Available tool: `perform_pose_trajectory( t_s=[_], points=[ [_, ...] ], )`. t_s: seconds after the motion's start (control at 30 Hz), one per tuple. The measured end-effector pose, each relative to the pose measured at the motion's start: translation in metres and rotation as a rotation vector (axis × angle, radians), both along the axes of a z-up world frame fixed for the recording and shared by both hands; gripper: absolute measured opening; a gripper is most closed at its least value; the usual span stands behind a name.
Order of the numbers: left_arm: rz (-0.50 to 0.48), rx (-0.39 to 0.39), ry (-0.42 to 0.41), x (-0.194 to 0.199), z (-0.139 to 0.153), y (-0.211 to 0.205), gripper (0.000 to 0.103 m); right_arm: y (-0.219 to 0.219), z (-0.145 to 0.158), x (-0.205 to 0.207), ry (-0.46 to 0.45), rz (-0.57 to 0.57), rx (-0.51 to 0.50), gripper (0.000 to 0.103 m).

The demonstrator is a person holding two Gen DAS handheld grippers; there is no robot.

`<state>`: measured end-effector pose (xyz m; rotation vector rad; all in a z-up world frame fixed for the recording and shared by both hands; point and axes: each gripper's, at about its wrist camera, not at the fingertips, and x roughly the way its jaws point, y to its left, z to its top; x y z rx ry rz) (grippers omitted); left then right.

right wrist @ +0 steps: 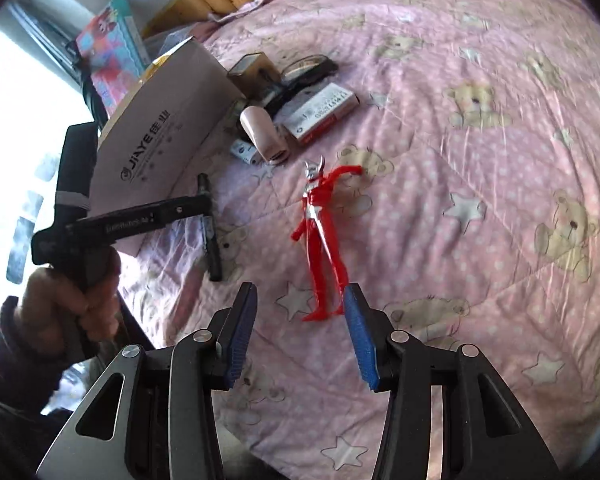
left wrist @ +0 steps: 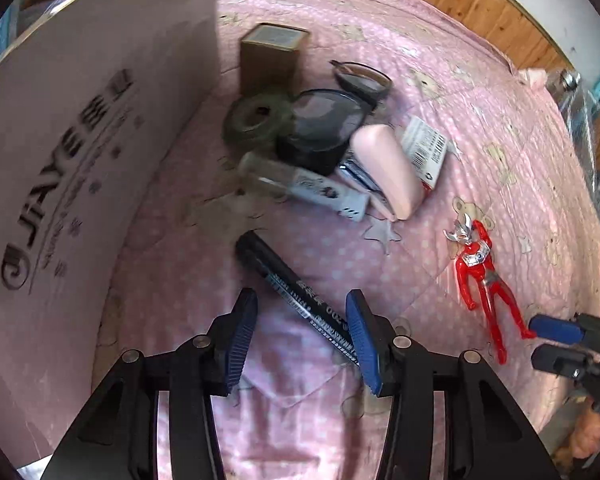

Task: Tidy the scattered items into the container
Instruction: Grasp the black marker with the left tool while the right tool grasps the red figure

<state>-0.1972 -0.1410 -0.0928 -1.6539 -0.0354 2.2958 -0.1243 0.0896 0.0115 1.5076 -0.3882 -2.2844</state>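
Left gripper [left wrist: 302, 336]: jaws sitting wide apart, nothing clamped. Blue pads hanging right over the lower end of the black marker [left wrist: 296, 294], w/ the marker running diagonally btwn them. Can't tell if a pad is actually touching it.

Right gripper [right wrist: 300, 332]: also spread apart, holding nothing. Hovering at the feet of the red figure [right wrist: 320, 240]; the right pad [right wrist: 360, 340] is looking like it's just beside the legs, contact not clear.

Red figure: lying flat on the pink quilt [right wrist: 460, 160], silver head pointing away from the right gripper, 1 arm stretched out. Well apart from the clutter pile.

Black marker: lying on the quilt near the box, just below the pile in the left wrist view.

Container: white cardboard box [left wrist: 60, 160] w/ "JIAYE" printed on the side, standing at the left edge of the quilt. Only its outer wall is showing, so can't say what's inside.

Pile: everything's bunching up next to the box. There's a tan square tin [left wrist: 270, 60], a greenish tape roll [left wrist: 258, 122], a dark round tub [left wrist: 320, 128], a pale pink case [left wrist: 388, 172], a clear tube [left wrist: 300, 184] lying on its side, a barcode packet [left wrist: 424, 148] and glasses [left wrist: 362, 78] at the back. Most are touching or overlapping; pretty blurry tbh.

Person: a hand [right wrist: 76, 300] in a dark sleeve [right wrist: 12, 352] is gripping the left tool's handle, seen from the right wrist cam.

Background: wooden floor [left wrist: 480, 4] beyond the quilt, a colourful box [right wrist: 112, 48] behind the container.
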Motion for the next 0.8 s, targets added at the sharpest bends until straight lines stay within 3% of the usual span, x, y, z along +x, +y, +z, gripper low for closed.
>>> perform_pose_trajectory(
  t_s=[0.1,0.2,0.27,0.33,0.37,0.4,0.43,0.5,0.57,0.67,0.73,0.77,0.8],
  points=[
    [0.100,0.102,-0.045,0.000,0.003,-0.027,0.054,-0.008,-0.006,-0.016,0.026,-0.021,0.068,0.049],
    [0.131,0.169,-0.055,0.004,0.004,-0.024,0.060,-0.025,-0.019,-0.030,0.072,0.001,0.189,0.049],
    [0.080,0.139,-0.034,0.006,-0.001,-0.003,0.060,-0.031,-0.031,-0.040,0.048,-0.019,0.198,0.035],
    [-0.007,0.047,0.043,0.012,-0.006,0.021,0.055,-0.022,-0.031,-0.037,0.007,-0.095,0.143,0.021],
    [-0.106,0.012,0.101,0.018,-0.004,0.035,0.040,-0.015,-0.030,-0.033,-0.013,-0.137,0.107,0.021],
    [-0.212,-0.007,0.120,0.025,-0.006,0.047,0.038,-0.010,-0.027,-0.027,-0.018,-0.168,0.077,0.021],
    [-0.250,-0.017,0.135,0.032,-0.006,0.050,0.037,-0.009,-0.025,-0.022,-0.012,-0.172,0.069,0.023],
    [-0.218,0.001,0.127,0.036,-0.007,0.038,0.039,-0.009,-0.024,-0.015,0.004,-0.165,0.082,0.025],
    [-0.108,0.058,0.084,0.031,-0.008,0.018,0.039,-0.014,-0.027,-0.016,0.013,-0.139,0.099,0.033],
    [-0.038,0.133,0.044,0.031,-0.009,0.010,0.050,-0.027,-0.033,-0.019,0.062,-0.119,0.147,0.033],
    [-0.022,0.123,0.050,0.032,-0.010,0.017,0.051,-0.031,-0.032,-0.025,0.047,-0.139,0.155,0.016],
    [-0.031,0.106,0.063,0.028,-0.009,0.023,0.045,-0.029,-0.030,-0.024,0.035,-0.150,0.128,0.016],
    [-0.061,0.075,0.083,0.030,-0.009,0.029,0.027,-0.027,-0.026,-0.020,0.039,-0.162,0.117,0.016]
  ],
)
